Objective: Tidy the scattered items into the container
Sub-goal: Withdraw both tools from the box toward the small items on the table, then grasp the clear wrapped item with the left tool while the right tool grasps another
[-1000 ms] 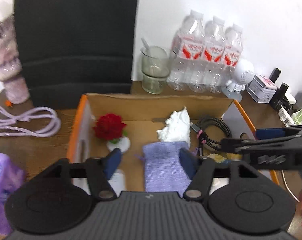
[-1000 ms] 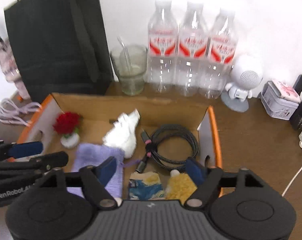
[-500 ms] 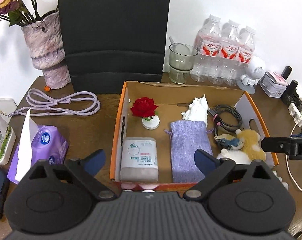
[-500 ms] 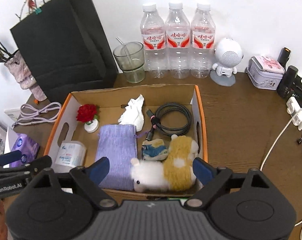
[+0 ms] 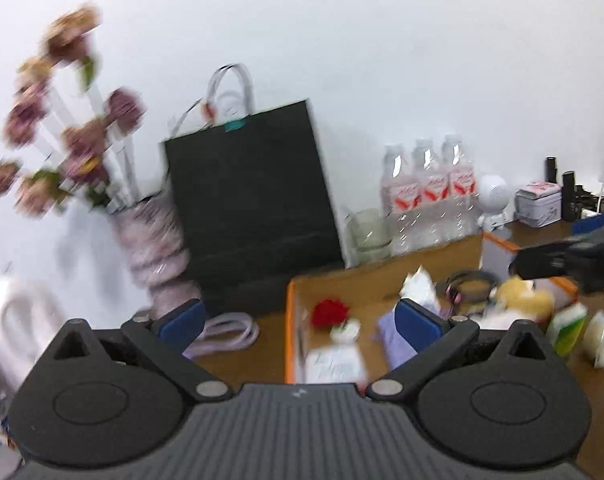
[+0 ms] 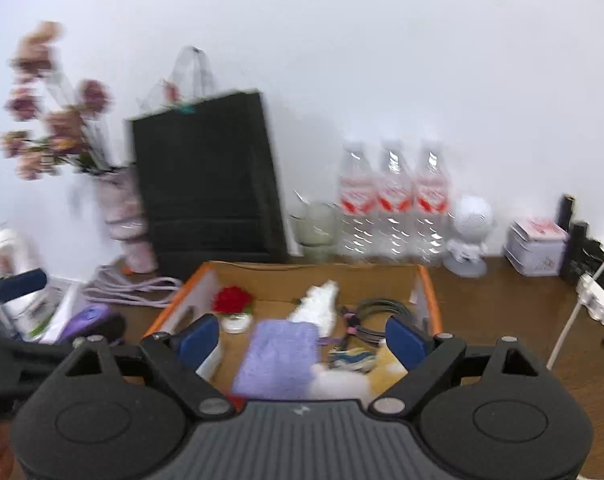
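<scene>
The orange-edged cardboard box [image 6: 314, 276] sits on the wooden table and holds a purple pouch [image 6: 278, 356], a red rose [image 6: 232, 300], a white crumpled tissue [image 6: 316, 308], a black cable [image 6: 376, 312] and a plush toy. The box also shows in the left wrist view [image 5: 290, 320], with the rose [image 5: 329, 313] and pouch [image 5: 394, 340] inside. My left gripper [image 5: 298, 320] is open and empty, back from the box. My right gripper [image 6: 302, 334] is open and empty, above the box's near side. Both views are blurred.
A black paper bag [image 6: 206, 184], a vase of dried flowers [image 6: 122, 216], a glass cup [image 6: 316, 228], three water bottles [image 6: 394, 208], a white robot figure [image 6: 468, 236] and a tin [image 6: 536, 246] stand along the wall. A lilac cable [image 6: 130, 288] and purple tissue pack [image 6: 88, 318] lie left.
Both grippers have pulled back and tilted up from the box, so the wall and the tall items now fill the views. Both stay open and empty.
</scene>
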A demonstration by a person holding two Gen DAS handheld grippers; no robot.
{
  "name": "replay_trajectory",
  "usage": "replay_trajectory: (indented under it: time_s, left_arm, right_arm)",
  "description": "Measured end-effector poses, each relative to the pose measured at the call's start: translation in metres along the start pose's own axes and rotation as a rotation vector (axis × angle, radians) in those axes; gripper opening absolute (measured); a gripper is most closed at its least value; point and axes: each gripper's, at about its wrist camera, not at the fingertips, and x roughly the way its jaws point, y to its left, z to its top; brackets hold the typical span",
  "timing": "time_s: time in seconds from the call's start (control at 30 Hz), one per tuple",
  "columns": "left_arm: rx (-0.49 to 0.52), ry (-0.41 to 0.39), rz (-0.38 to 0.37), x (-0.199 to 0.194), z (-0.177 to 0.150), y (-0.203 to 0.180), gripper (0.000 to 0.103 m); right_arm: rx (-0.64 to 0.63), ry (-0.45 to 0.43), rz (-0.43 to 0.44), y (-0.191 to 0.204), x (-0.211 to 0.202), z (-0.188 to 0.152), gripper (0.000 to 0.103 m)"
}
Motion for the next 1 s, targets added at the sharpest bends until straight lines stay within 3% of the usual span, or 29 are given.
replay_trajectory:
  time_s: [0.1,0.17,0.27,0.33,0.47,0.63,0.8,0.9,1.0]
  left_arm:
    - [-0.058,0.049,0.05,-0.034,-0.047,0.007,0.103]
    - [-0.091,0.032,0.091,-0.066,-0.072,0.009,0.103]
    - [-0.149,0.027,0.022,-0.104,-0.104,0.006,0.103]
    - [-0.115,0.056,-0.017,-0.121,-0.119,-0.005,0.103]
    - [-0.068,0.05,-0.035,-0.138,-0.131,-0.021,0.103]
    - [-0.105,0.062,-0.113,-0.139,-0.128,-0.022,0.103]
    - [-0.01,0.081,-0.116,-0.114,-0.124,-0.031,0.1]
    - [0.028,0.12,-0.132,-0.077,-0.106,-0.025,0.088]
    - [-0.038,0.157,-0.215,-0.033,-0.09,-0.015,0.064]
  right_arm:
    - [-0.049,-0.053,0.114,0.006,-0.023,-0.054,0.083]
    - [-0.043,-0.029,0.114,0.01,-0.038,-0.087,0.076]
    - [0.022,-0.019,0.089,0.015,-0.067,-0.122,0.073]
    - [0.054,-0.007,0.115,0.018,-0.082,-0.141,0.073]
    - [-0.031,0.037,0.086,0.026,-0.1,-0.165,0.072]
    - [-0.072,0.049,0.073,0.038,-0.12,-0.185,0.072]
    - [-0.135,0.039,0.07,0.051,-0.129,-0.198,0.073]
    - [-0.164,0.065,0.104,0.048,-0.115,-0.189,0.072]
    - [-0.161,0.081,0.128,0.044,-0.098,-0.178,0.057]
